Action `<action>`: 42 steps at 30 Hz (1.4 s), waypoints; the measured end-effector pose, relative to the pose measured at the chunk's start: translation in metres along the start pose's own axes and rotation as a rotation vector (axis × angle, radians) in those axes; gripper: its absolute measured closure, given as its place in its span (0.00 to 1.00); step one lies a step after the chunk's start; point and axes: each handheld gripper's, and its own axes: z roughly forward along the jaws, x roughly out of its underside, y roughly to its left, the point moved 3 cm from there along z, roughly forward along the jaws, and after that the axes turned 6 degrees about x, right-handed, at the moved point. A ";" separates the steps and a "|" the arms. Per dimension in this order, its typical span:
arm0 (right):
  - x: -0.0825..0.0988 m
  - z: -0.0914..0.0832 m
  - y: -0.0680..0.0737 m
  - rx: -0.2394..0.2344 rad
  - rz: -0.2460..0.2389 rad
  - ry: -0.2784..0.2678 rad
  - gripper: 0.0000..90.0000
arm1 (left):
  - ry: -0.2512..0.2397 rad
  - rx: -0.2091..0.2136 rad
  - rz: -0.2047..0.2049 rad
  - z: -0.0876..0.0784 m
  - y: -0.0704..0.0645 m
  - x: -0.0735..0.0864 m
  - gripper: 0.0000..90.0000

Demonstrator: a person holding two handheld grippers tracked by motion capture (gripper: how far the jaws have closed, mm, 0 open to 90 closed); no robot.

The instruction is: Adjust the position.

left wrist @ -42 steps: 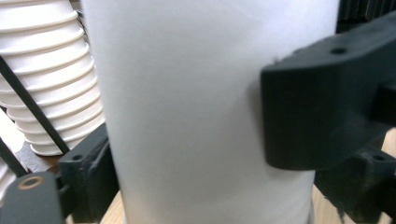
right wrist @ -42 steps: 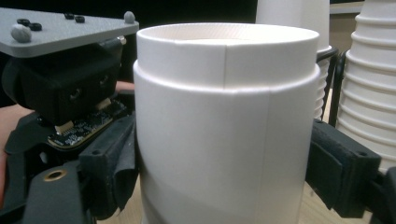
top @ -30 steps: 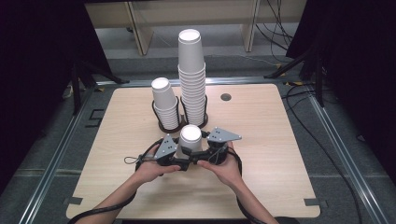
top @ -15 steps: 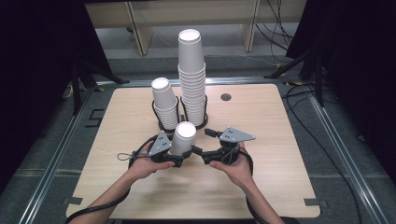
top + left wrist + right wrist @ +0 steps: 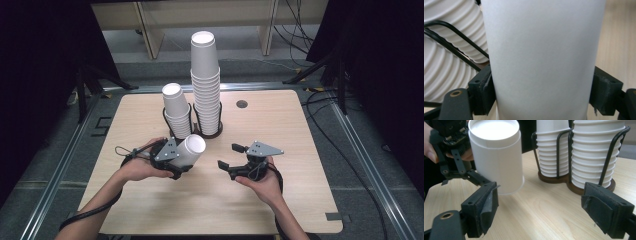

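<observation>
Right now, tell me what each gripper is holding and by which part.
The left gripper clamps a single white paper cup by its side wall, one jaw on each side. The right gripper is open and holds nothing.

Left gripper (image 5: 186,159) clamped — right gripper (image 5: 231,156) agape

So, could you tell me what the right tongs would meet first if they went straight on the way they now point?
Probably the wire cup holder with its stacked paper cups; depth is unclear, and the held cup sits left of that line.

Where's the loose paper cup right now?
High view: the paper cup is clamped in the left gripper, left of centre, just in front of the short cup stack in its wire holder.
</observation>
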 end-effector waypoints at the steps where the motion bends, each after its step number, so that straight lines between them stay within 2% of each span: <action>1: 0.001 0.000 0.001 -0.004 0.013 0.018 0.17 | 0.020 -0.001 0.015 0.000 0.001 0.001 0.23; 2: 0.001 -0.001 0.001 0.003 0.015 0.023 0.17 | 0.046 0.018 0.016 -0.001 0.001 0.001 0.22; 4: 0.002 0.001 0.000 0.001 -0.001 0.009 0.17 | 0.068 0.019 0.026 -0.001 0.001 0.003 0.22; 5: 0.002 0.001 0.001 -0.006 0.017 0.013 0.17 | 0.079 0.021 0.038 -0.001 0.001 0.003 0.22; 6: 0.002 0.000 -0.001 0.011 -0.009 0.030 0.17 | 0.102 0.025 0.052 -0.002 0.003 0.003 0.22; 7: 0.003 0.001 0.000 0.011 -0.001 0.032 0.17 | 0.120 0.015 0.069 -0.002 0.004 0.004 0.22; 8: 0.003 0.003 0.002 -0.005 0.011 0.021 0.17 | 0.149 0.027 0.099 -0.002 0.005 0.004 0.22; 9: 0.003 0.003 0.001 0.008 -0.009 0.022 0.17 | 0.165 0.026 0.123 -0.002 0.005 0.004 0.23; 10: 0.004 0.002 0.003 0.011 0.009 0.042 0.17 | 0.185 0.032 0.134 -0.002 0.005 0.004 0.23; 11: 0.003 0.005 0.002 -0.006 -0.019 0.027 0.17 | 0.203 0.038 0.149 -0.002 0.006 0.003 0.23; 12: 0.004 0.004 0.003 -0.002 -0.006 0.049 0.17 | 0.226 0.047 0.154 -0.002 0.006 0.003 0.23; 13: 0.003 0.006 0.003 -0.016 -0.018 0.031 0.17 | 0.252 0.053 0.176 -0.001 0.006 0.003 0.23; 15: 0.003 0.006 0.003 -0.005 -0.037 0.049 0.17 | 0.316 0.060 0.221 -0.001 0.008 0.001 0.23; 18: 0.004 0.009 0.006 -0.036 -0.039 0.060 0.17 | 0.393 0.063 0.272 0.000 0.010 -0.001 0.23; 19: 0.004 0.008 0.006 -0.023 -0.056 0.083 0.17 | 0.426 0.070 0.283 0.001 0.010 -0.002 0.23; 20: 0.003 0.011 0.006 -0.044 -0.082 0.069 0.17 | 0.449 0.073 0.301 0.001 0.009 -0.003 0.23; 21: 0.003 0.011 0.007 -0.050 -0.087 0.081 0.17 | 0.465 0.077 0.317 0.002 0.009 -0.004 0.23; 22: 0.004 0.012 0.009 -0.048 -0.083 0.093 0.17 | 0.474 0.083 0.324 0.003 0.008 -0.004 0.23; 23: 0.004 0.014 0.009 -0.068 -0.099 0.086 0.17 | 0.489 0.095 0.335 0.004 0.006 -0.005 0.23; 24: 0.004 0.014 0.010 -0.070 -0.095 0.116 0.17 | 0.499 0.103 0.347 0.006 0.005 -0.006 0.23; 26: 0.004 0.017 0.011 -0.078 -0.119 0.122 0.17 | 0.531 0.117 0.371 0.008 0.002 -0.007 0.23; 27: 0.005 0.018 0.013 -0.086 -0.110 0.134 0.17 | 0.550 0.124 0.389 0.009 0.001 -0.007 0.23; 29: 0.005 0.021 0.013 -0.092 -0.132 0.127 0.17 | 0.577 0.134 0.416 0.010 0.000 -0.008 0.23; 31: 0.004 0.022 0.015 -0.095 -0.137 0.136 0.17 | 0.585 0.148 0.422 0.011 -0.001 -0.010 0.23; 32: 0.004 0.023 0.017 -0.108 -0.125 0.142 0.17 | 0.589 0.151 0.427 0.012 -0.001 -0.011 0.23; 34: 0.004 0.026 0.018 -0.115 -0.149 0.141 0.18 | 0.597 0.157 0.428 0.013 -0.001 -0.012 0.23; 36: 0.004 0.028 0.021 -0.126 -0.145 0.150 0.18 | 0.614 0.166 0.434 0.014 -0.002 -0.012 0.23; 37: 0.004 0.030 0.021 -0.132 -0.167 0.153 0.18 | 0.620 0.171 0.443 0.015 -0.002 -0.013 0.23; 38: 0.004 0.030 0.023 -0.136 -0.154 0.165 0.18 | 0.621 0.176 0.448 0.015 -0.002 -0.013 0.23; 39: 0.004 0.032 0.022 -0.139 -0.171 0.161 0.18 | 0.627 0.186 0.448 0.016 -0.003 -0.013 0.23; 41: 0.004 0.033 0.025 -0.149 -0.148 0.177 0.18 | 0.632 0.190 0.454 0.017 -0.003 -0.013 0.23; 42: 0.004 0.035 0.024 -0.149 -0.172 0.173 0.18 | 0.636 0.193 0.456 0.017 -0.003 -0.014 0.23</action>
